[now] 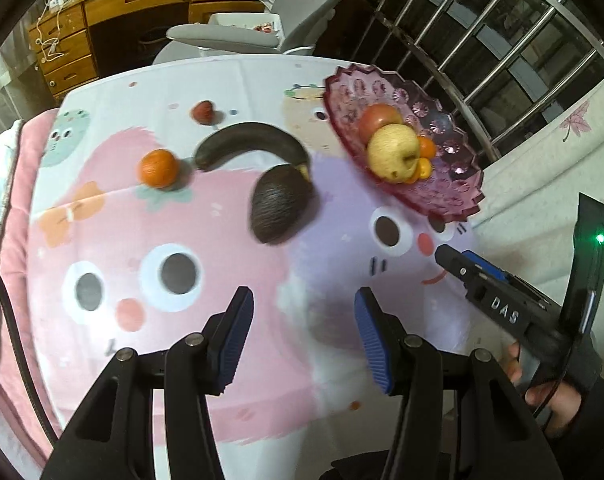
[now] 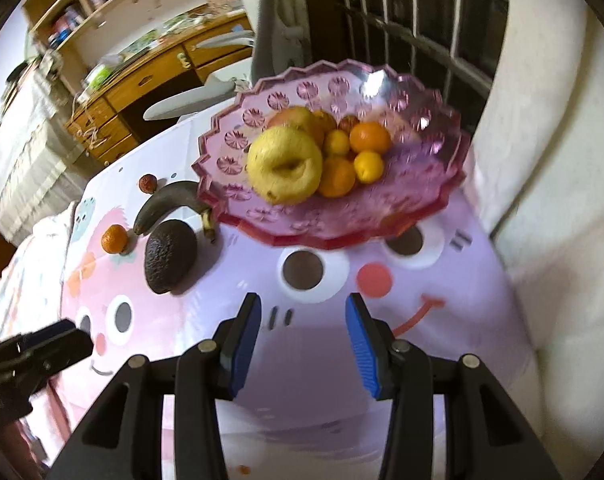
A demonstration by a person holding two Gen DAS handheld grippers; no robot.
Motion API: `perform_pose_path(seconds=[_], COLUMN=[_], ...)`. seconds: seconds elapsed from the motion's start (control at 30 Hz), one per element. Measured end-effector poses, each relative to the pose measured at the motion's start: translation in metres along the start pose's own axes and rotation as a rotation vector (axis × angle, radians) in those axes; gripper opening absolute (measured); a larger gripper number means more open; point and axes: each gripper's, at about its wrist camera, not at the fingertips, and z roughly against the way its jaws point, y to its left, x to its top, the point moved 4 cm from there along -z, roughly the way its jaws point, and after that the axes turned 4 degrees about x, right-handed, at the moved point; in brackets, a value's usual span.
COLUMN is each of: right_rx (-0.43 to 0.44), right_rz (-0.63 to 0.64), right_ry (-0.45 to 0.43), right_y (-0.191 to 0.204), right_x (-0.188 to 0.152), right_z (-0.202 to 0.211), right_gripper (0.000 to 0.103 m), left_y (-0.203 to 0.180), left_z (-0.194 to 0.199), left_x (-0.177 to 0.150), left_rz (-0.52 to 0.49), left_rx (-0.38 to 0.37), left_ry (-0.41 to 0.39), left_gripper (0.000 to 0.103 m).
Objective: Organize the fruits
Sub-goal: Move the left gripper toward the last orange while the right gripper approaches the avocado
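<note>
Fruit left on cloth, all left of pink bowl [image 1: 398,196]: tangerine [image 1: 158,168], red fruit [image 1: 203,112], banana [image 1: 250,142], avocado [image 1: 280,208] just beside bowl. Avocado's long axis runs diagonally, straight ahead of left gripper [image 1: 302,332], likely nearer arm. Left and right gripper [image 2: 304,344] both part-open, empty.

Both grippers are black frames with silver rivets and ribbed blue pads: the left gripper [image 1: 304,308], the right gripper [image 2: 304,316]. Seen from the left camera, the right one carries white letters, apparently "DAS", and a green light; a dark sleeve covers the hand [image 1: 550,392].
</note>
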Motion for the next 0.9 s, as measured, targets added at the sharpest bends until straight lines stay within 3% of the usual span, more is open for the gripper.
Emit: perform_pose_path(seconds=[0.23, 0.47, 0.9], right_rx=[0.013, 0.088, 0.140], right_rz=[-0.138, -0.260, -0.210], right_ry=[0.046, 0.111, 0.140], right_y=[0.018, 0.038, 0.091], right_x=[-0.017, -0.031, -0.011], right_z=[-0.009, -0.018, -0.045], right_gripper=[0.044, 0.044, 0.048], left_y=[0.051, 0.094, 0.135], left_z=[0.015, 0.011, 0.000], left_x=[-0.010, -0.011, 0.029], left_rz=[0.012, 0.041, 0.020], left_rx=[0.012, 0.041, 0.100], left_ry=[-0.007, 0.029, -0.001], left_gripper=[0.051, 0.051, 0.051])
